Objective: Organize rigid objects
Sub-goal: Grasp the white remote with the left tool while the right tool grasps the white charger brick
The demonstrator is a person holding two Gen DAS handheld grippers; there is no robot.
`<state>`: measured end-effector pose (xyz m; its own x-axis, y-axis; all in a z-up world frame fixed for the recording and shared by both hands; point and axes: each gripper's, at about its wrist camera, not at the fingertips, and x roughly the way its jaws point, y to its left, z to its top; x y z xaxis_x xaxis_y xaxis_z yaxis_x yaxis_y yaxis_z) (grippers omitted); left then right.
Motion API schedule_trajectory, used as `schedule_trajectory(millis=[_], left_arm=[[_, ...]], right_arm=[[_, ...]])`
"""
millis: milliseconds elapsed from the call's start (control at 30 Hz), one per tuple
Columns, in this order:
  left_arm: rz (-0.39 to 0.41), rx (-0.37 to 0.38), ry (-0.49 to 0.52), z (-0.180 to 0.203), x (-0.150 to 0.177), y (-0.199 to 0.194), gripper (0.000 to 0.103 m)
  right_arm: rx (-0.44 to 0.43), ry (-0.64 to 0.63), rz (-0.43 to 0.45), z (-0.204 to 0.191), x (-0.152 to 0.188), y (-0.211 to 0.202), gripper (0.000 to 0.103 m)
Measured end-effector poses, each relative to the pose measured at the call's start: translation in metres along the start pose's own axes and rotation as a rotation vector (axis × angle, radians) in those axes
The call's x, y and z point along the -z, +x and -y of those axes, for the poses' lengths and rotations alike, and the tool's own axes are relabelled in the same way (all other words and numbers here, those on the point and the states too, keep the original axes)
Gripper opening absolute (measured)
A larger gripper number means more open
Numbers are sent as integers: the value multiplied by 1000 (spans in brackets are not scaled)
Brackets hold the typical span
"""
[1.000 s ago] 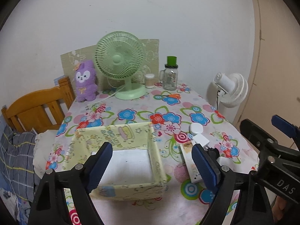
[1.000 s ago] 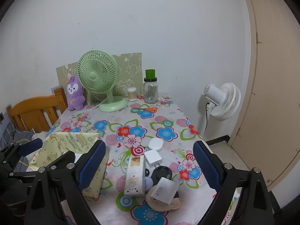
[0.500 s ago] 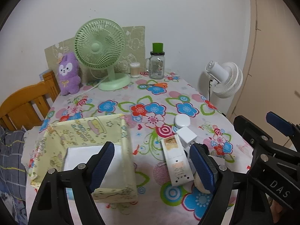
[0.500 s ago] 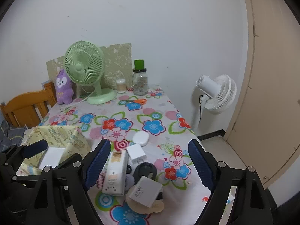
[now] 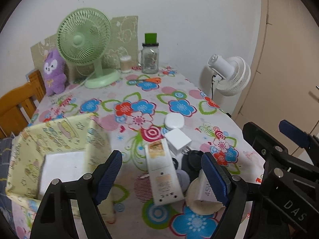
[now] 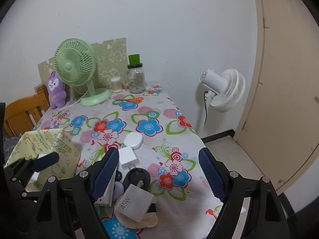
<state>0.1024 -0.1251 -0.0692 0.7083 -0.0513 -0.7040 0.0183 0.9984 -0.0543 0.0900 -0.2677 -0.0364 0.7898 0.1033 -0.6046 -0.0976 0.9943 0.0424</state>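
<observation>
On the flowered tabletop (image 5: 159, 91), a clutter of rigid things sits near the front edge: a long white device (image 5: 162, 171), a white plug cube (image 5: 177, 140), a round white puck (image 5: 173, 121) and a 45W charger (image 6: 132, 204). The yellow fabric box (image 5: 59, 137) stands just left of them. The left claw (image 5: 161, 177) and right claw (image 6: 158, 175) both hang above, jaws wide apart, holding nothing.
</observation>
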Motion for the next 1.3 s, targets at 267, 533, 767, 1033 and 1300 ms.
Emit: schedule_trajectory(millis=[267, 533, 767, 1033, 1300], left_arm=[[-55, 1, -1, 10, 5, 27, 79], [-118, -21, -17, 8, 17, 50, 74], [-166, -24, -52, 0, 22, 68, 67], [-181, -33, -70, -4, 25, 79, 63], [-202, -4, -93, -9, 25, 88, 46]], right_arm=[[14, 24, -33, 11, 11, 17, 85], [5, 50, -86, 14, 27, 37, 85], [-6, 66, -122, 11, 34, 52, 85], [-15, 91, -157, 10, 37, 67, 85], [-8, 112, -177, 8, 37, 75, 85]])
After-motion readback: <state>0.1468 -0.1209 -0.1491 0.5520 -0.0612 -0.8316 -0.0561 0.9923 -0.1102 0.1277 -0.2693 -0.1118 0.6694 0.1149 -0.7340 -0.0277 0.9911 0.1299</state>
